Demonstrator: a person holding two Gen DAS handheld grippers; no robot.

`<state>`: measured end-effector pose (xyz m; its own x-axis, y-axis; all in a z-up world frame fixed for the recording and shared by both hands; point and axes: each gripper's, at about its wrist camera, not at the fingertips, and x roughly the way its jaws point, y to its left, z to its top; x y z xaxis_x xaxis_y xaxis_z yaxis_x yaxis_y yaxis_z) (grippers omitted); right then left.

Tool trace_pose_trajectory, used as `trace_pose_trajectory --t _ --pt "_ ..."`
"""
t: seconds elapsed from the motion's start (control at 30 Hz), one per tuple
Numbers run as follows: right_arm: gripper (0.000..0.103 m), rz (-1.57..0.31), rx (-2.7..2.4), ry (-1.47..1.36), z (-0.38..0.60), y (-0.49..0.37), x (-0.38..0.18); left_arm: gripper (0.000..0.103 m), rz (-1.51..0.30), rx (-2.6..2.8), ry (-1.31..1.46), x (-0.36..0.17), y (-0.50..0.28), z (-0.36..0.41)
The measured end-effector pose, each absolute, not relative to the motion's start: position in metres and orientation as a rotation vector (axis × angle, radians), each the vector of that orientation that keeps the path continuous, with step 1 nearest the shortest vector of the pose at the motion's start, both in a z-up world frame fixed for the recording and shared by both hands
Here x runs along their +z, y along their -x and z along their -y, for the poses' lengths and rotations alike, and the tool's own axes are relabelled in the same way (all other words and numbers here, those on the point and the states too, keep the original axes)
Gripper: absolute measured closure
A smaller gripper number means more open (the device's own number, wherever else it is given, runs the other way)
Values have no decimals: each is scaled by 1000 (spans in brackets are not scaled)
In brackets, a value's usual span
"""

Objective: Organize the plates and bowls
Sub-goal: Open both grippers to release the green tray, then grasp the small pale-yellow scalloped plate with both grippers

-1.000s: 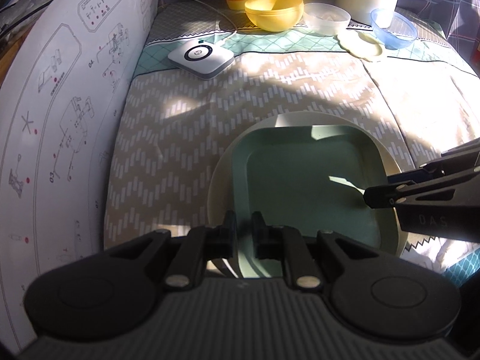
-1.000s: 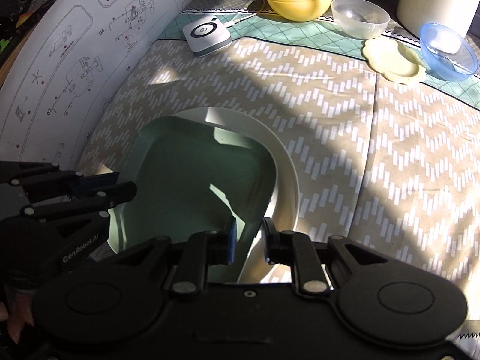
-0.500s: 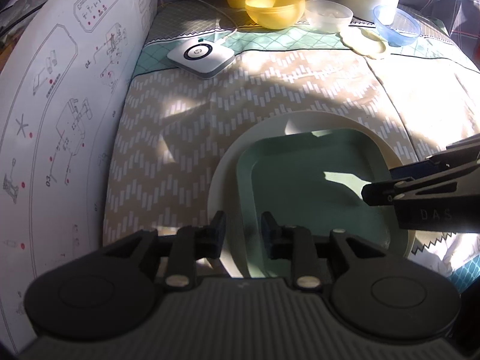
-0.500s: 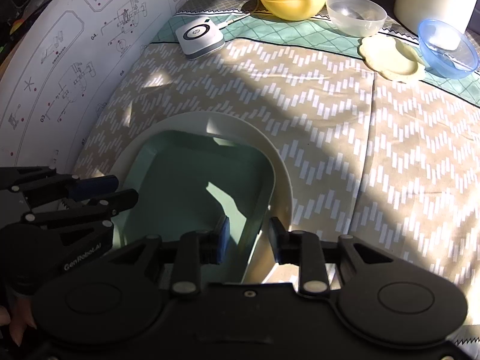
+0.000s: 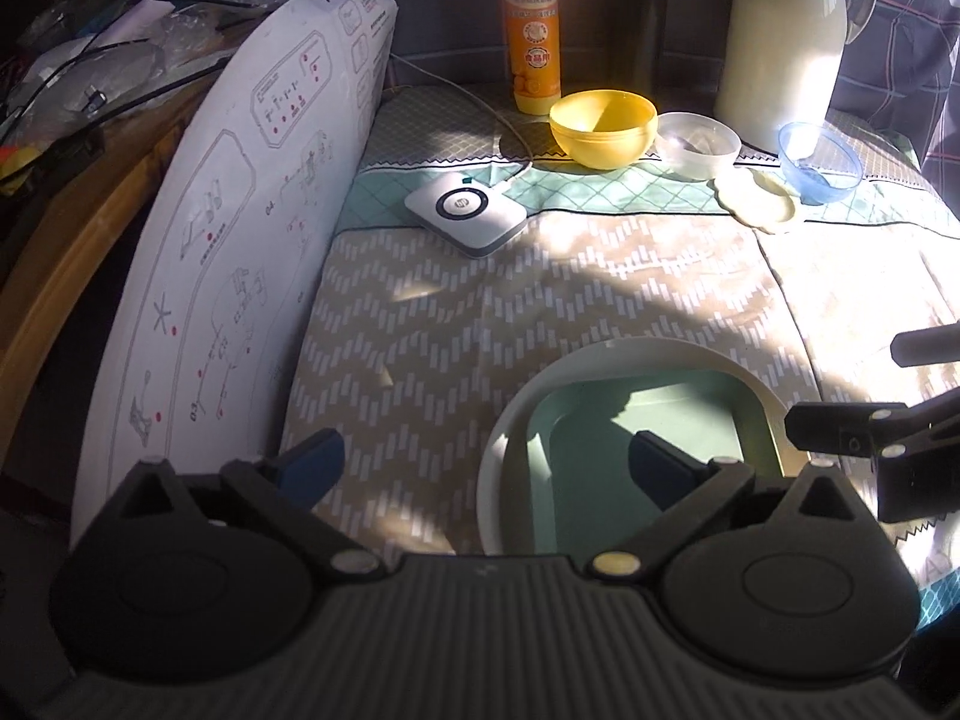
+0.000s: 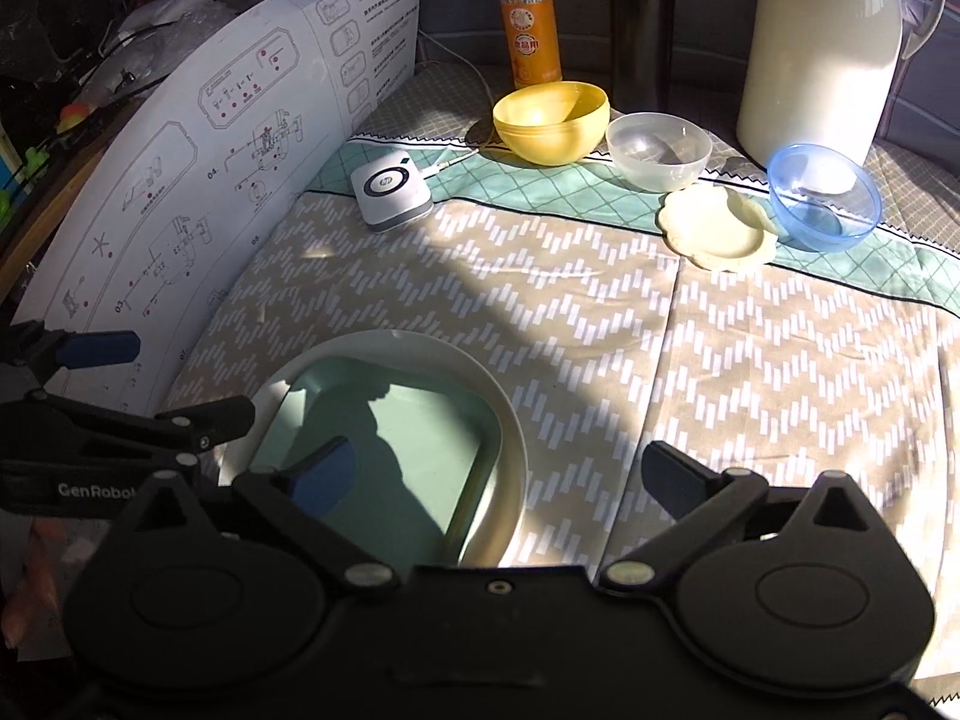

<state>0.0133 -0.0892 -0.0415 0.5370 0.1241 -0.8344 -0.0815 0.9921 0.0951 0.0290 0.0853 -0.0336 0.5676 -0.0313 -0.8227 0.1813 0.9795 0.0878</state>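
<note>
green plate [image 6: 384, 450]: smooth rounded-square tray, flat, nested in round white plate [image 6: 480, 378] | left gripper [image 5: 486, 468]: jaws spread, empty | right gripper [image 6: 498, 480]: jaws spread, empty | bowls at 12–1 o'clock

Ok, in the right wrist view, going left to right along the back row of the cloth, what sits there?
White HP device → yellow bowl → clear bowl → pale scalloped dish → blue bowl.
</note>
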Motion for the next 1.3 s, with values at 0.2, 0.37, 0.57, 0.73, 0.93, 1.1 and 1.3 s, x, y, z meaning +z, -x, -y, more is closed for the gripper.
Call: trace_pose_trajectory --t 0.2,0.37,0.57,0.73,0.93,1.1,1.3 --pt "0 -996 95 -68 103 -14 -40 0 -956 -142 -158 -30 -34 -74" --pt "0 -995 69 -81 116 -16 -42 0 -956 -151 -159 -29 -45 -61" --pt "0 -1001 -3 -110 150 -33 -48 0 -945 -164 -130 -34 -79 -38" --pt "0 -990 -94 -136 191 -57 -53 0 -936 -209 -115 -44 -116 -9" --pt "3 -966 -190 -204 238 -102 -63 0 -903 -260 -158 -62 -161 39" --pt "26 -950 -222 -219 258 -134 -75 1 -882 -325 -145 -73 -186 73" --pt "43 -963 -225 -308 279 -164 -100 9 -894 -397 -115 -90 -206 96"
